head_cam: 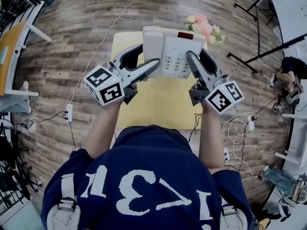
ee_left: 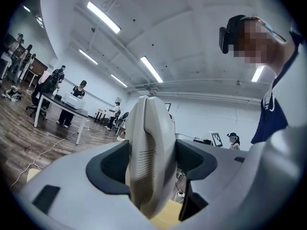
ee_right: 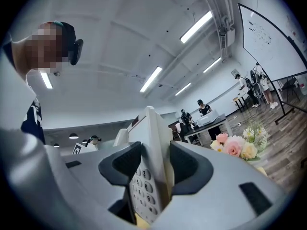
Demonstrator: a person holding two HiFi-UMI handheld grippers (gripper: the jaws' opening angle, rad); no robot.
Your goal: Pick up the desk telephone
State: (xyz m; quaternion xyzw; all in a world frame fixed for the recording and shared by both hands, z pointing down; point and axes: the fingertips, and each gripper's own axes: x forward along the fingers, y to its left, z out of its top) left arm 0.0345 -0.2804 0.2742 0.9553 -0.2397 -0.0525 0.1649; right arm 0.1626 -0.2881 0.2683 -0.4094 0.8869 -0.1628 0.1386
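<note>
Operator: Location of the desk telephone (head_cam: 172,49)?

Technician: Held between both grippers, over the far edge of the desk (head_cam: 158,107). It appears clear of the desktop. The keypad faces up, and the handset (head_cam: 152,43) lies along the unit's left side.

Operator: Gripper state?

Technician: Left gripper (head_cam: 150,54): jaws clamped on the handset side of the telephone, one pad against each face. Right gripper (head_cam: 195,51): jaws stand fairly wide, but they are clamped on the keypad-side edge. That is a grip on a thick body, not an empty opening.

Operator: Handling properties?

Technician: By judgement:
- The shell is rigid plastic with no give.
- The weight is moderate.
- The surface is smooth, so it is liable to slip under a light clamp.
- The handset probably only rests in its cradle, so tilting may unseat it.

Take hold at the two opposite side edges, as here, and carry the unit level. Avoid pressing on the keys or the red display window (head_cam: 185,35).

Operator: Item count?

Technician: One telephone, one handset, two grippers and one desk. One bunch of flowers (head_cam: 204,28) stands at the desk's far right corner.
</note>
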